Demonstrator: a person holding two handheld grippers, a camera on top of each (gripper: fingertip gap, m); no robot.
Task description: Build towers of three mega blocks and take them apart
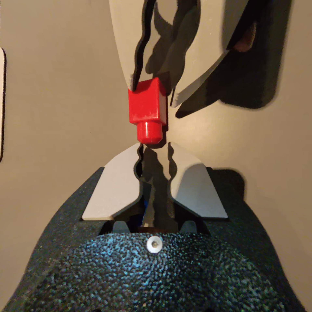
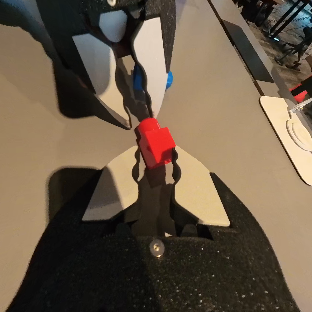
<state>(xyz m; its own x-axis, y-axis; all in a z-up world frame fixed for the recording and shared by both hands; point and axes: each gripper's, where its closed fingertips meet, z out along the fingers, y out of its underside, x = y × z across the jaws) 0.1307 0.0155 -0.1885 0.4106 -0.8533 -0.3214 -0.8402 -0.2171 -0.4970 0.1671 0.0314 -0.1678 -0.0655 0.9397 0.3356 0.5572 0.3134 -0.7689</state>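
A red mega block (image 2: pixel 157 146) lies tilted on its side just over the grey table (image 2: pixel 211 118). Its single stud points at my left gripper. My right gripper (image 2: pixel 155 148) is shut on the block's square base, one fingertip on each side. In the left wrist view the red block (image 1: pixel 145 104) sits straight ahead, with the right gripper (image 1: pixel 153 92) coming in from the top. My left gripper (image 1: pixel 155 144) is open and empty, its tips just at the stud's end. It also shows in the right wrist view (image 2: pixel 141 121). A blue block (image 2: pixel 169 81) lies on the table, mostly hidden behind the left gripper.
A white board (image 2: pixel 278 135) with a round white disc lies at the table's right side, with a clear box (image 2: pixel 302 106) by it. Dark panels (image 2: pixel 244 50) line the table's far edge. A white board edge (image 1: pixel 1 101) shows at far left. The tips of one gripper are about 5 cm away from the tips of the other.
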